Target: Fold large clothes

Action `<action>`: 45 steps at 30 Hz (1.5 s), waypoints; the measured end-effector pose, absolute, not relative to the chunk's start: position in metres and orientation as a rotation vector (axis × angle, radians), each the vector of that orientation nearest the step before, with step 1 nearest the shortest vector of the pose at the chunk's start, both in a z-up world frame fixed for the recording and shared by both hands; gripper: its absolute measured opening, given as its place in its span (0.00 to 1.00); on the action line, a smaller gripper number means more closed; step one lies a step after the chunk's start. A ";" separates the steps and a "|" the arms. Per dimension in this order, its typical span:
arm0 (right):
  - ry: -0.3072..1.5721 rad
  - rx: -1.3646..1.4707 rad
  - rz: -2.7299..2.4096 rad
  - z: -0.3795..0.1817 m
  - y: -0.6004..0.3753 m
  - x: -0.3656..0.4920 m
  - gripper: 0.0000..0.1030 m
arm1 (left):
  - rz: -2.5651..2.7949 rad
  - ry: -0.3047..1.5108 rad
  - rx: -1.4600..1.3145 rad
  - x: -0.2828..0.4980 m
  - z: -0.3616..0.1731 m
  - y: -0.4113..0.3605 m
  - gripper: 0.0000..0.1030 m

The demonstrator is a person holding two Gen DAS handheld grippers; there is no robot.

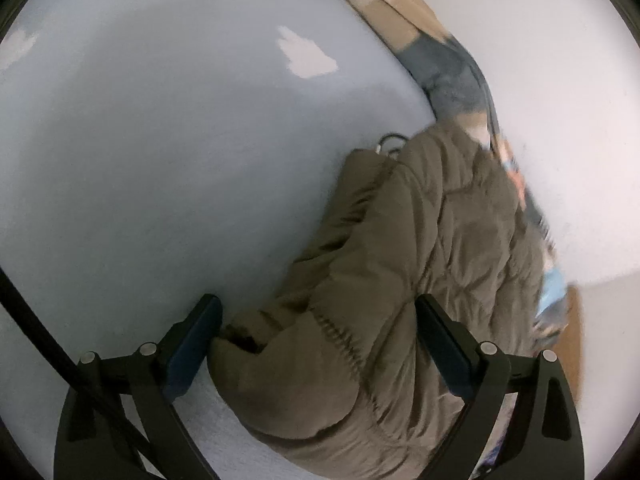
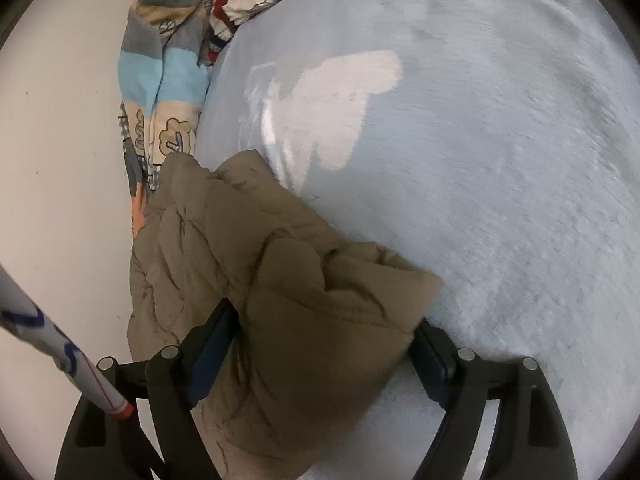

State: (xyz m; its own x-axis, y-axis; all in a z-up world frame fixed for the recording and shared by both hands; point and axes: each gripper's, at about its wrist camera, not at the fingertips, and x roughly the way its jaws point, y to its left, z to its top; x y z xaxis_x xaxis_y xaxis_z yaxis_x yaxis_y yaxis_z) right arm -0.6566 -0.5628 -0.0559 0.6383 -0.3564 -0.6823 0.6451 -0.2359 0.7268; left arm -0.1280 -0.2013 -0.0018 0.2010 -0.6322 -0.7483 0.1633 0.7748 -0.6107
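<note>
The quilted olive-brown puffer jacket (image 1: 392, 264) lies bunched on a pale blue, plush-looking bed surface (image 1: 160, 160), and part of it sits between the fingers of each claw. The left claw (image 1: 320, 332) stands wide, with a padded fold — what looks like a sleeve or hem end — filling most of the gap; its left pad sits just beside the fabric and the right pad rests against the quilting, so I judge it open around the jacket, not clamped on it. The right claw (image 2: 324, 344) is also spread wide, and a thick corner of the jacket (image 2: 280, 300) bulges between the pads and over them; the padding touches both pads, but whether they press into it I cannot tell. Beyond the jacket, away from both claws, a striped patterned blanket (image 2: 160, 80) runs along the bed's edge by a white wall (image 2: 60, 120). The jacket looks soft, lofty and fairly light for its bulk — it will compress a lot before a grip bites, and its smooth shell may slide between pads. My judgement is that the best holds are seams, the hem or a cuff, where layers are stitched and thinner, taken deep between the fingers so the filling cannot squeeze out.
</note>
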 end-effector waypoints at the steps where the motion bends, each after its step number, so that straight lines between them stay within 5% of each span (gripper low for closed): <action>1: 0.279 1.513 -0.957 -0.052 -0.565 -0.652 0.67 | -0.593 1.237 -0.398 -0.129 0.002 -0.205 0.78; 5: 0.494 1.191 -1.025 -0.014 -0.567 -0.620 0.42 | -0.615 1.062 -0.031 -0.150 0.036 -0.238 0.53; 9: 0.664 0.800 -1.098 0.019 -0.546 -0.579 0.34 | -0.584 0.917 0.185 -0.175 0.050 -0.260 0.49; 21: 0.732 0.481 -1.091 0.044 -0.506 -0.559 0.30 | -0.626 0.894 0.177 -0.185 0.070 -0.251 0.42; 45: 0.663 0.559 -0.977 0.102 -0.404 -0.645 0.29 | -0.694 0.763 0.185 -0.278 0.130 -0.140 0.36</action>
State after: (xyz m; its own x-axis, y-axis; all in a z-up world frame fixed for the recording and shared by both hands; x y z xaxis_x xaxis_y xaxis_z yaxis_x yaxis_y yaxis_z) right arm -0.6453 -0.4038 0.1017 0.3966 -0.5613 -0.7264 0.8824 0.4514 0.1329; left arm -0.2780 -0.1397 0.1298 0.5152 -0.5093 -0.6893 0.6381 0.7649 -0.0882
